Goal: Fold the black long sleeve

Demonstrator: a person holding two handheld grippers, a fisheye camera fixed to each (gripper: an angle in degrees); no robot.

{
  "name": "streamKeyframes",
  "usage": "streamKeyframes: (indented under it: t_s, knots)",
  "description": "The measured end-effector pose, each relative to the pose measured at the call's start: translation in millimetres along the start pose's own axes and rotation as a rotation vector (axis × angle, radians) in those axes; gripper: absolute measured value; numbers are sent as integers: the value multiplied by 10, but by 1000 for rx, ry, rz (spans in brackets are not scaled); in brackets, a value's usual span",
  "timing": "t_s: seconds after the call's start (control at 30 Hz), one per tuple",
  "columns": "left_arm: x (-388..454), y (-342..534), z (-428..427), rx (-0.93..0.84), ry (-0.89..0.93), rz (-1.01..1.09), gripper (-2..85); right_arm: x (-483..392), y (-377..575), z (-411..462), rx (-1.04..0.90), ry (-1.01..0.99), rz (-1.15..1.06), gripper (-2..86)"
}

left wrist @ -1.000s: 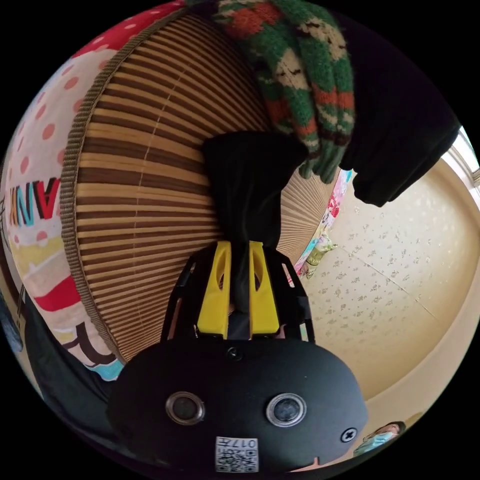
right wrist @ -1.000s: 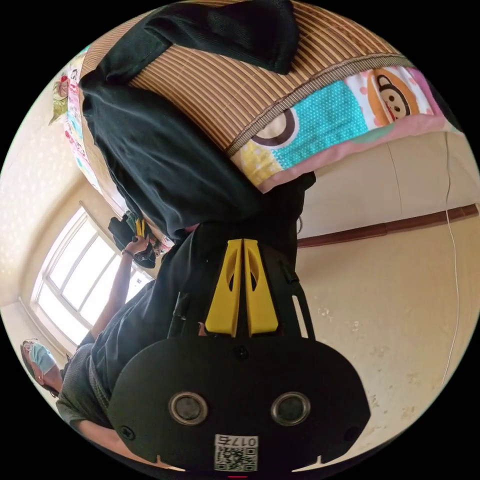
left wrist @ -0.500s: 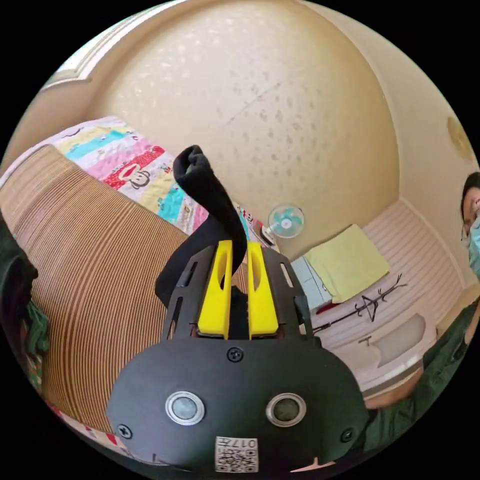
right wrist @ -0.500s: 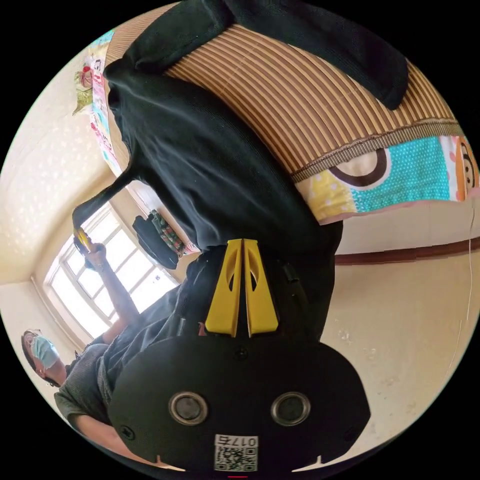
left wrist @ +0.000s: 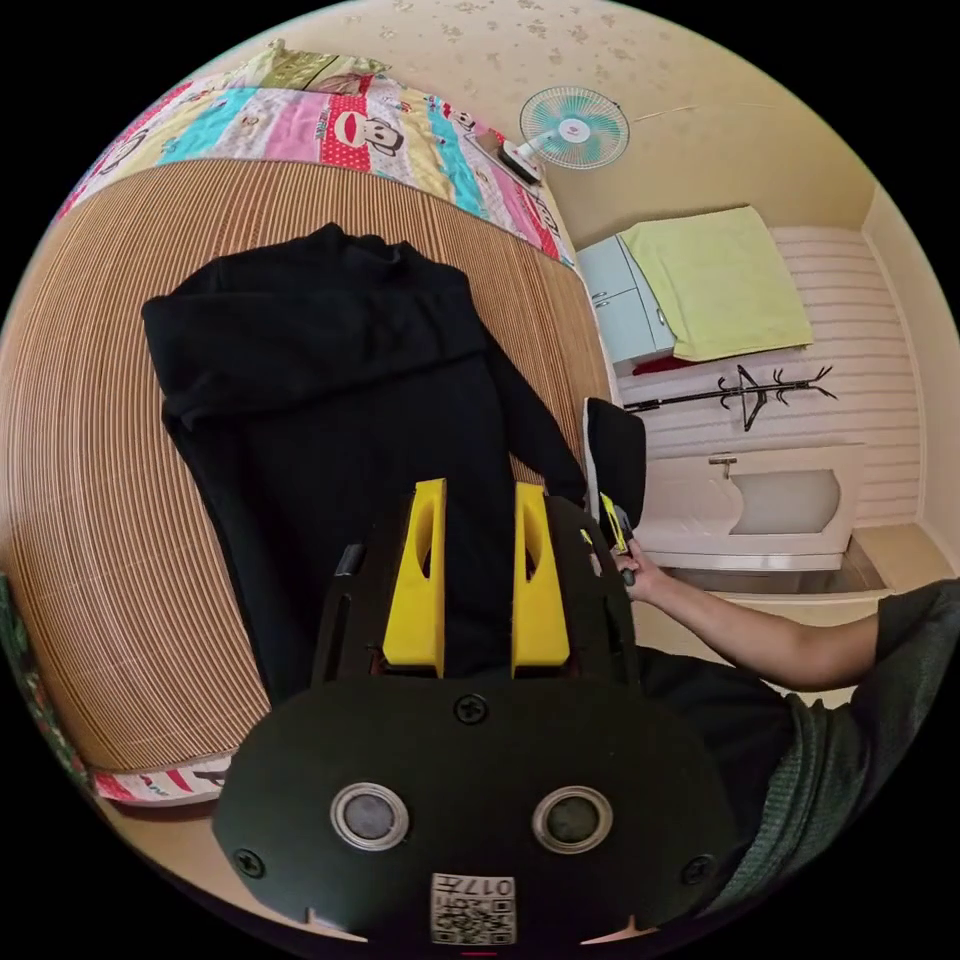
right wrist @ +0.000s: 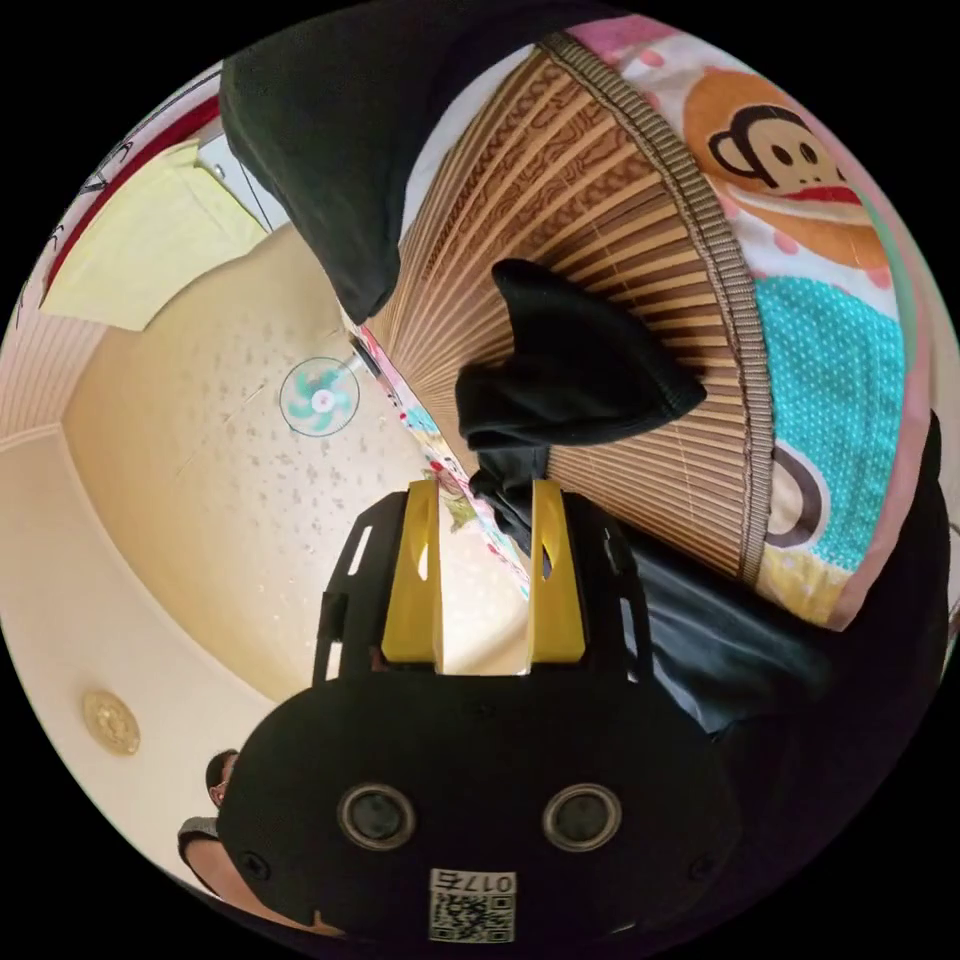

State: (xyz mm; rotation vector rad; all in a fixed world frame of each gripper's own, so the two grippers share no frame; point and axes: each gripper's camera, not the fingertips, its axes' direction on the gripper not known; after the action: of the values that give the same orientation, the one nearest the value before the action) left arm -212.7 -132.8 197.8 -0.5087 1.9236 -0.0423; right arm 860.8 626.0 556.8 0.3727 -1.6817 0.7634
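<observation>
We see the black long sleeve (left wrist: 330, 400) lying flat on the striped bamboo mat (left wrist: 90, 480) in the middle of the left gripper view. Our left hand-held gripper (left wrist: 477, 575) is open above it. Our right hand-held gripper (right wrist: 484, 575) is open too, below a black sleeve end (right wrist: 575, 365).

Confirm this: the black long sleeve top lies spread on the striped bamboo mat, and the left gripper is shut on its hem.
Not quite. In the left gripper view the left gripper has its yellow jaws apart, open above the black long sleeve top, not shut on its hem. The rest holds: the top lies spread on the striped bamboo mat.
</observation>
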Motion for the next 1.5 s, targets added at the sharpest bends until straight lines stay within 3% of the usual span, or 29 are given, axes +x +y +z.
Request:
streamKeyframes:
  t_s: [0.13,0.2,0.3,0.4,0.47,0.5,0.57,0.63,0.67,0.73,0.9,1.0,1.13,1.2,1.33,1.5]
  knots:
    - [-101,164,73,-68,-35,-44,103,205,-156,294,76,-95,65,132]
    - [-171,209,55,-80,-41,-81,104,220,-159,357,155,-136,69,87]
    - [-230,219,-13,-62,-16,-114,103,-48,-91,467,261,-137,-51,48]
    - [-224,190,-59,-56,-21,-119,101,-760,-42,954,71,-74,-384,42]
    - [-204,162,-63,-58,-23,-114,101,-1340,341,1603,-172,-19,-693,47]
    - [-190,139,-55,-63,-22,-109,101,-1436,474,1808,-256,-10,-754,49]
    - [-177,101,-37,-73,-23,-104,100,-1582,1058,2717,-698,59,-919,68]
    - [-185,59,-25,-79,-22,-108,100,-1480,1434,3217,-921,225,-993,89]
    - [-201,30,-30,-78,-18,-115,100,-1368,1578,3383,-929,358,-1026,105]
    - [-235,-12,-61,-67,-6,-131,101,-1186,1621,3470,-865,485,-1013,118]
    - [-399,-158,-229,-31,11,-180,101,-595,1429,3364,-856,486,-850,97]
    - [-561,-274,-309,-46,-10,-222,105,-242,1303,3202,-834,590,-766,96]
    - [-867,-301,-414,-92,-151,-330,126,241,1270,3023,-870,884,-725,109]
    - [-1143,-249,-450,-208,-318,-418,139,465,1267,2945,-909,1052,-713,132]
    - [-1491,-85,-408,-400,-364,-425,159,1012,1375,2790,-1120,1451,-743,186]
    - [-1841,248,-260,-672,-278,-369,169,1427,1364,2549,-1299,1559,-667,184]
